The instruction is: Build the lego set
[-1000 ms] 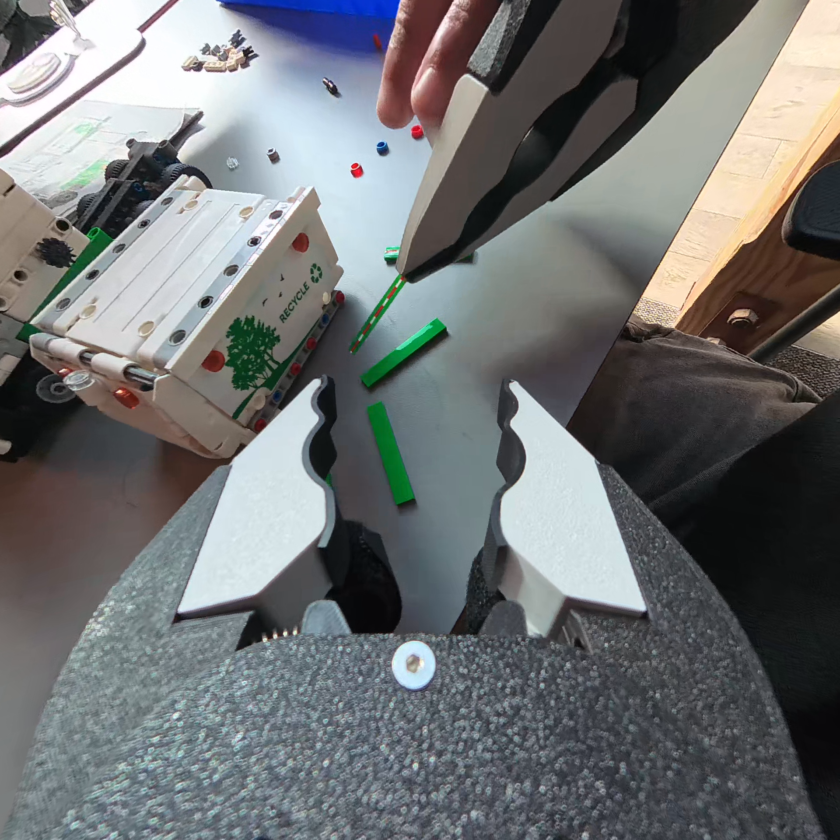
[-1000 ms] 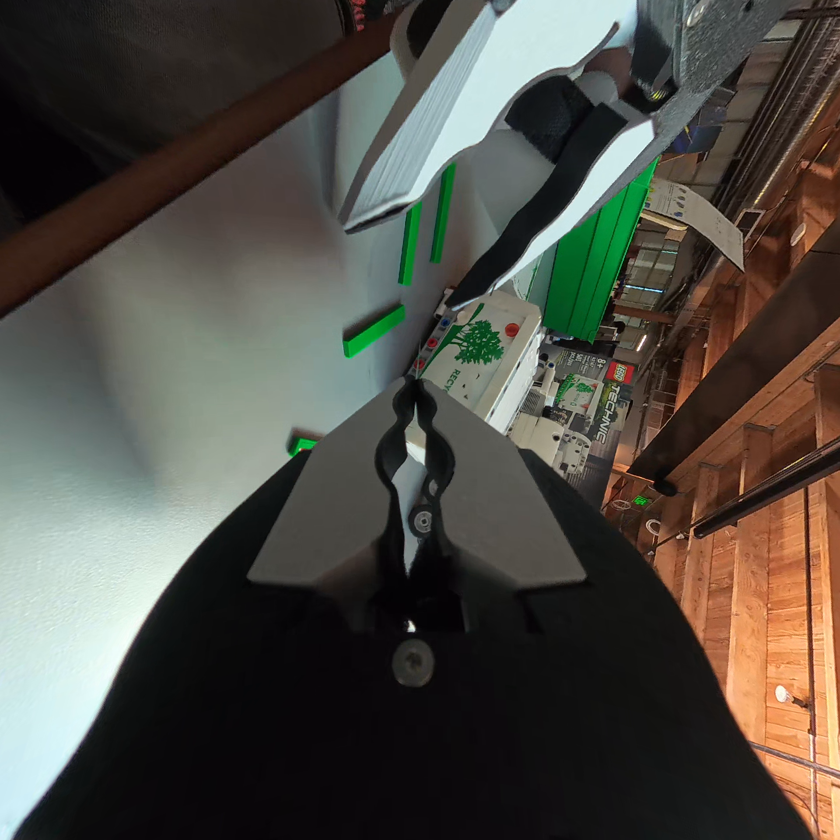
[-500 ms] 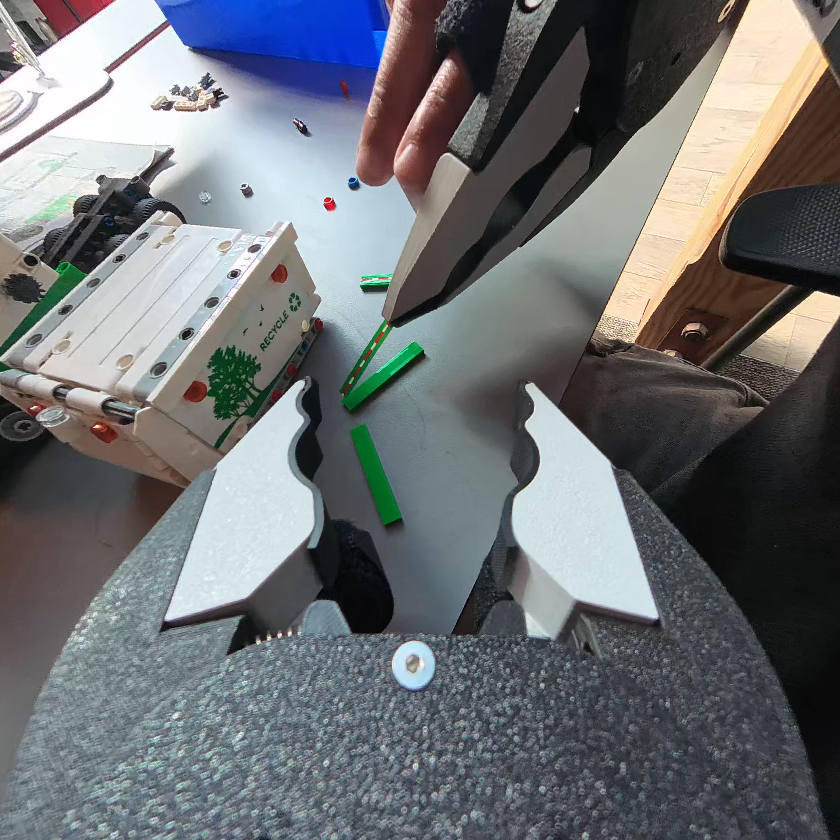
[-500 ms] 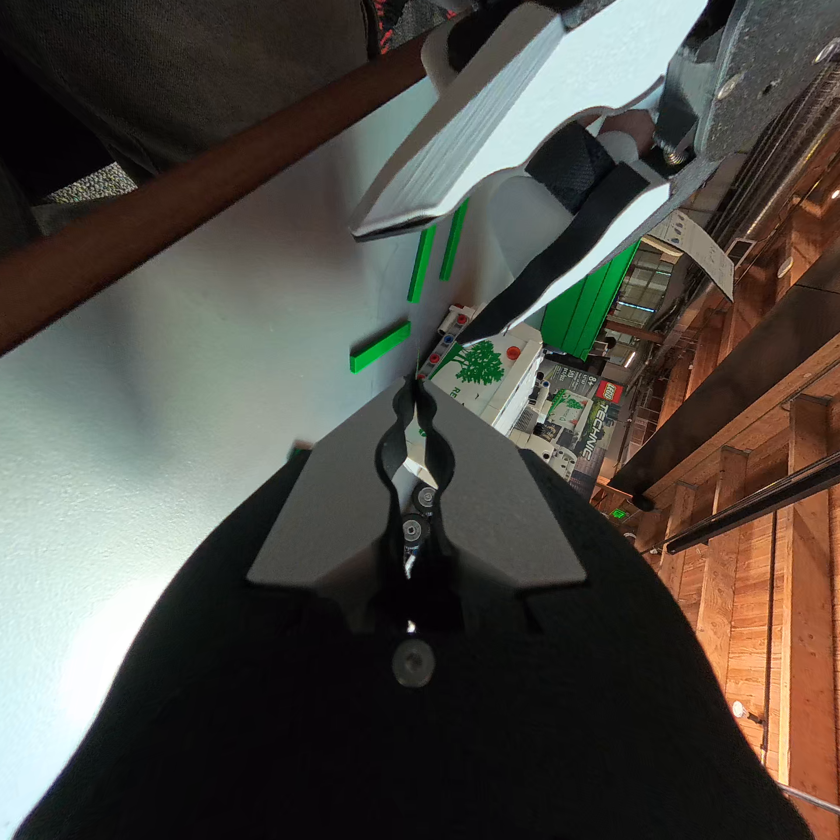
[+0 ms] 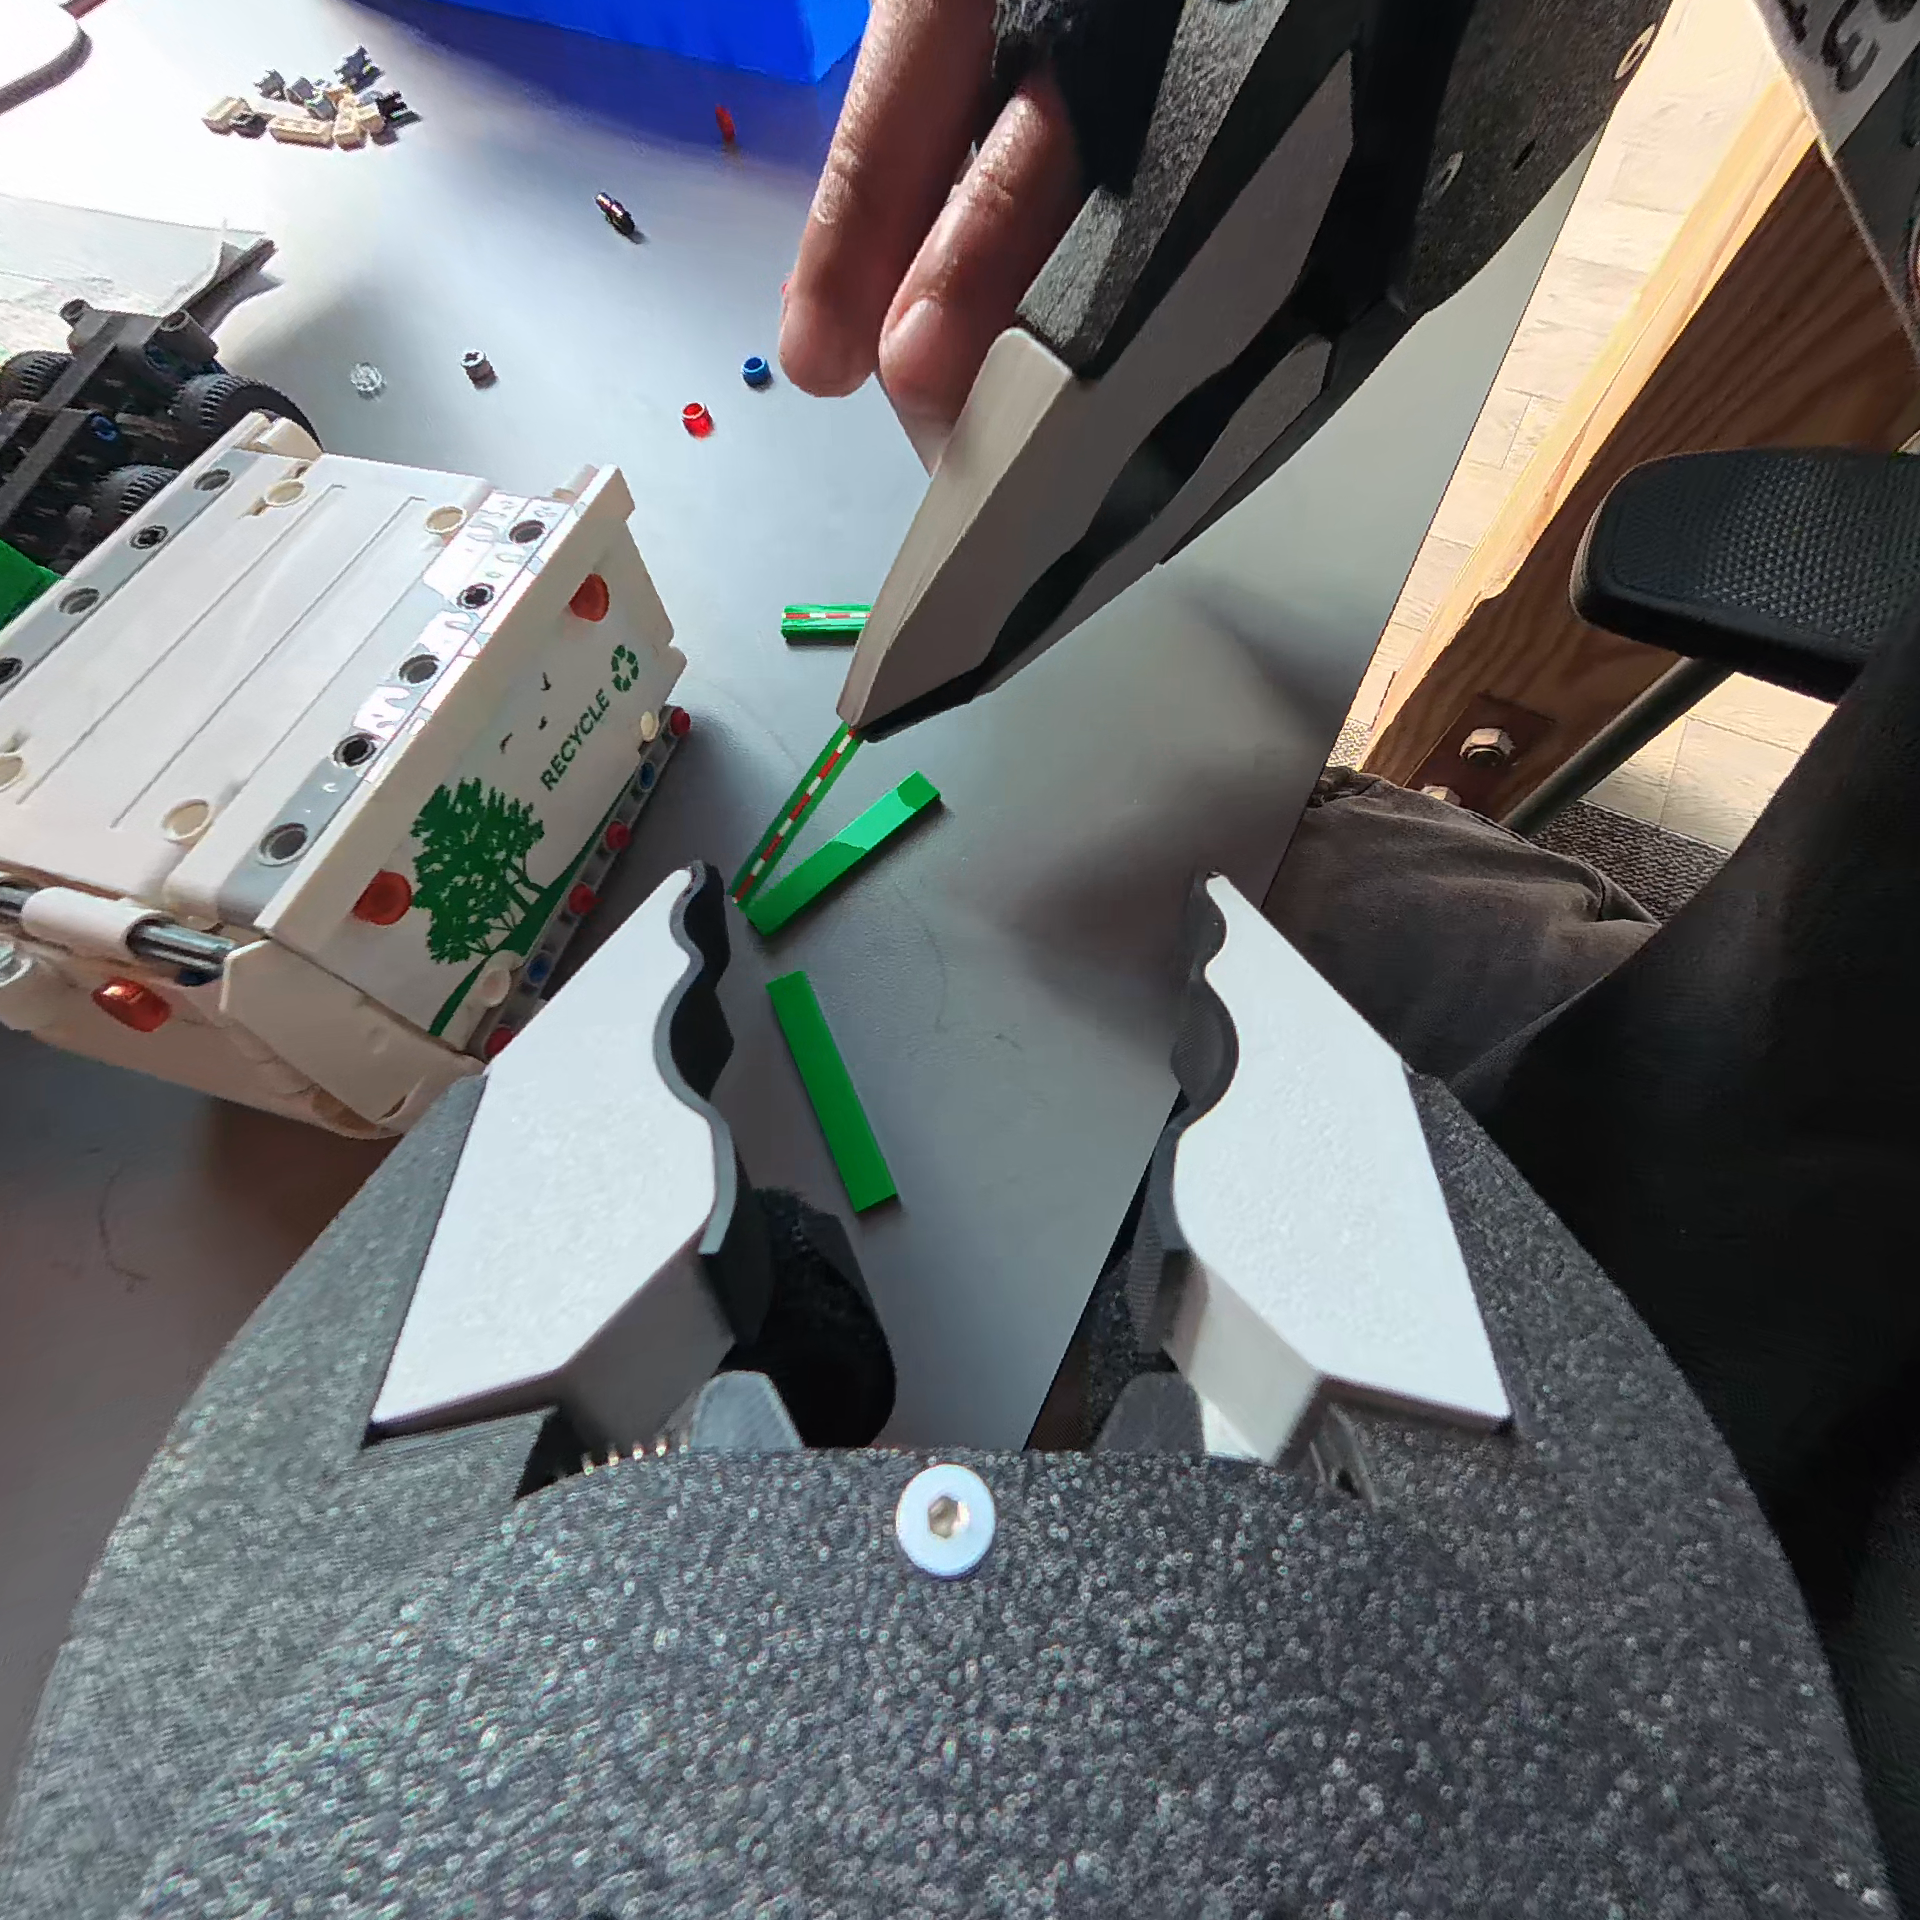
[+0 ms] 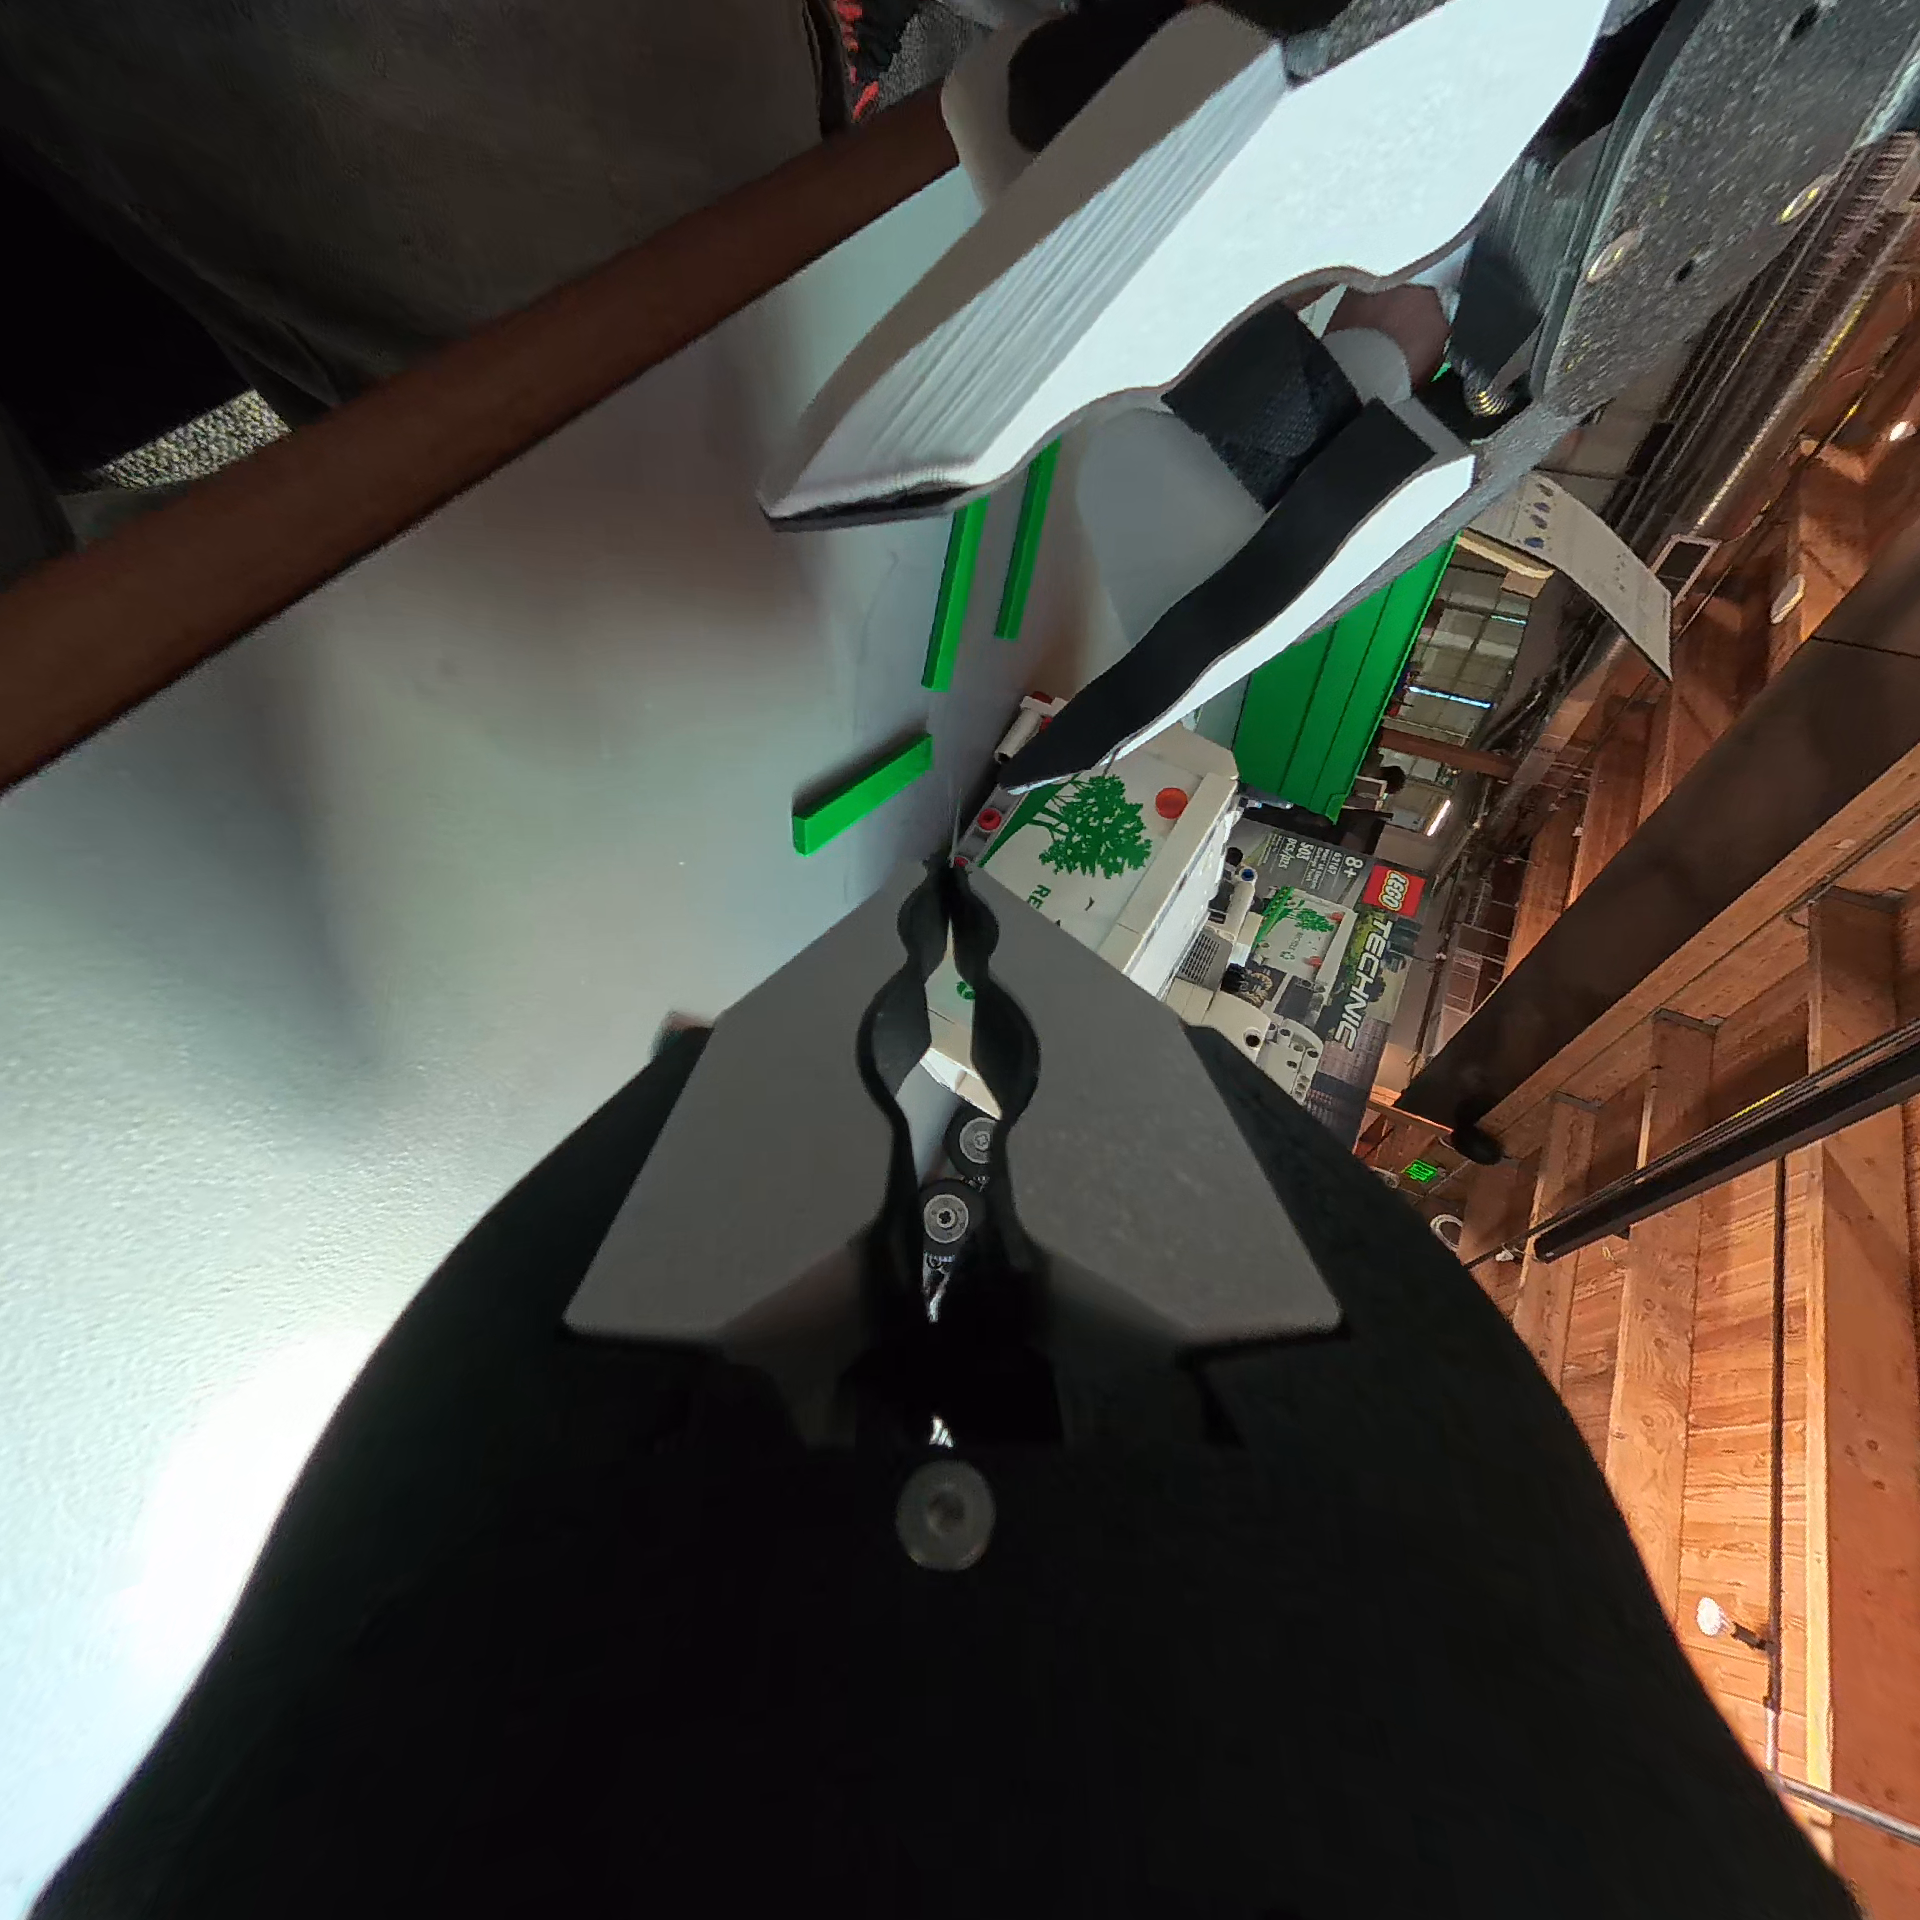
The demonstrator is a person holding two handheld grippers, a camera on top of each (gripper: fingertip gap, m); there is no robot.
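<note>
Between the closed right gripper [image 5: 854, 724] tips hangs a striped strip [image 5: 795, 812]

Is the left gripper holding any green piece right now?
No: the left gripper is open and empty, with a green tile lying on the table between its fingers.

Count on the table [image 5: 1091, 852]: 2 plain green tiles [image 5: 831, 1091], 2 green strips with a red-white stripe [image 5: 795, 814], 1 white truck body [image 5: 312, 748], 1 black wheeled chassis [image 5: 114, 405]. Loose small bits: 2 red [image 5: 696, 419], 1 blue [image 5: 756, 369], 1 clear [image 5: 365, 377], 2 dark [image 5: 477, 365]. 1 pile of tan and dark pieces [image 5: 312, 109]. 1 blue bin [image 5: 665, 31].
</note>
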